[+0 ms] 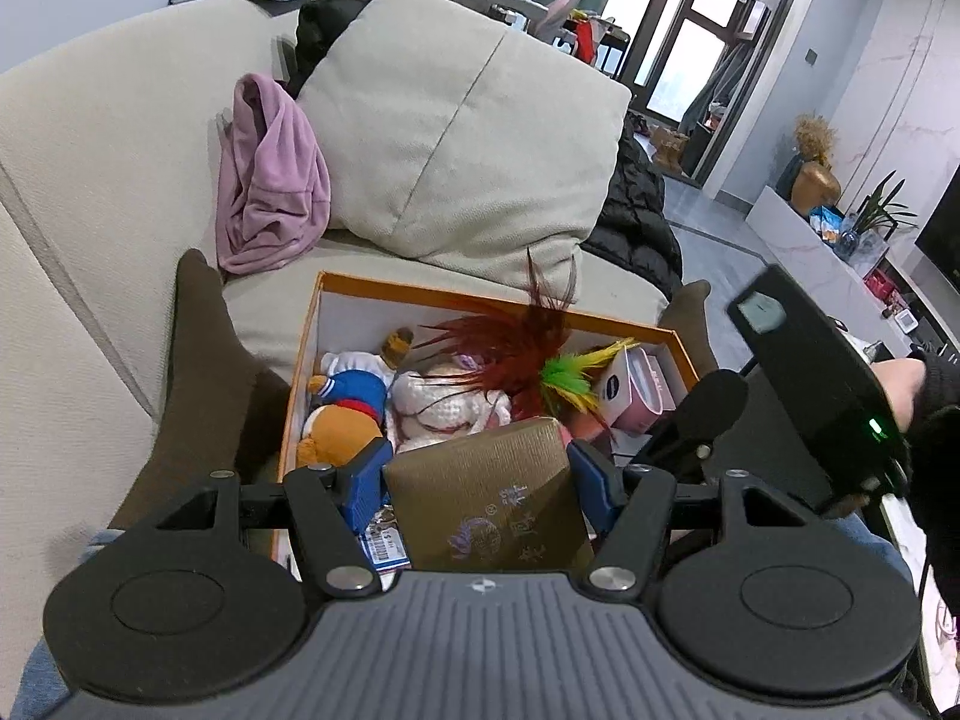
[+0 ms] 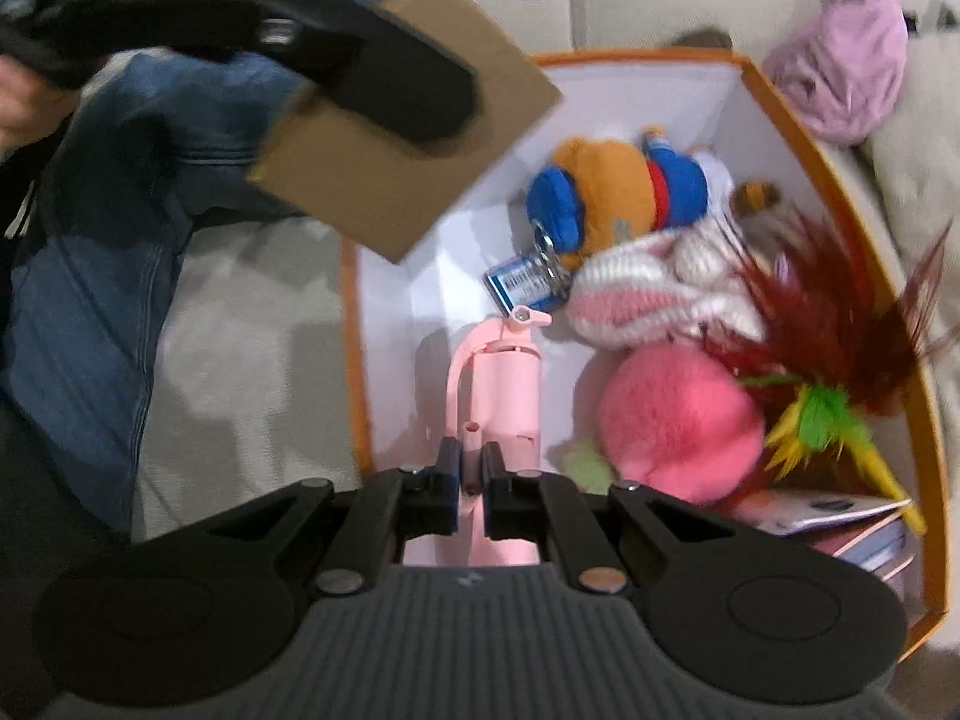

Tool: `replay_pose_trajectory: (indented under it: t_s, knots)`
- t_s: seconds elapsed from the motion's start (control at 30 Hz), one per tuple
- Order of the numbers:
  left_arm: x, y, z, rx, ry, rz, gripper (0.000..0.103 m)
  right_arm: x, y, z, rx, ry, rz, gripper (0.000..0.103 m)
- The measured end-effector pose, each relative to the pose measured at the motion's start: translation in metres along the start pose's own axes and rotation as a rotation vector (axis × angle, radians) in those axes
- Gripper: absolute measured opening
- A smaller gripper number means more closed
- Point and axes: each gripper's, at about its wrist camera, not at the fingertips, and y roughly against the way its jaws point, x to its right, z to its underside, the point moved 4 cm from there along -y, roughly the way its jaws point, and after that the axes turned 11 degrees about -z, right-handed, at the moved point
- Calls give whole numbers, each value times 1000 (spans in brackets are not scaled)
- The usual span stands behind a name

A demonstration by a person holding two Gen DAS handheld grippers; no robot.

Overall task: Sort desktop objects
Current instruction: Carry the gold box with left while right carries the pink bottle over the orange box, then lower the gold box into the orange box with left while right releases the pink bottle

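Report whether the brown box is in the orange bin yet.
Not yet: the brown box hangs above the orange bin, clamped in the left gripper.

Both claws: black linkage arms with silver pivot screws, round black side discs, grey ribbed body. Left claw (image 1: pixel 483 471) has blue finger pads (image 1: pixel 365 480); right claw (image 2: pixel 471 480) has dark ones. Green LED on the right unit's black housing. Person wears blue jeans (image 2: pixel 90 312), brown socks (image 1: pixel 201 348), black sleeve (image 1: pixel 936 420).

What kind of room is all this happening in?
Most likely a home living room: a beige sofa with a big cushion, a low TV cabinet holding plants, and tall windows behind.
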Motion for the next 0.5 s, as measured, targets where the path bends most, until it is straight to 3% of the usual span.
replay_pose_trajectory:
  t_s: [0.17,0.3,0.43,0.5]
  knots:
    - [5,-2,1,-9,-16,4,74,3,2,5,10,-29,-11,10]
    - [10,-5,3,-22,-19,16,74,0,8,9,15,-14,60,21]
    - [16,-6,5,-34,-24,23,74,-6,16,16,43,-21,72,30]
    - [19,-6,5,-36,-27,25,74,-10,22,20,58,-15,105,30]
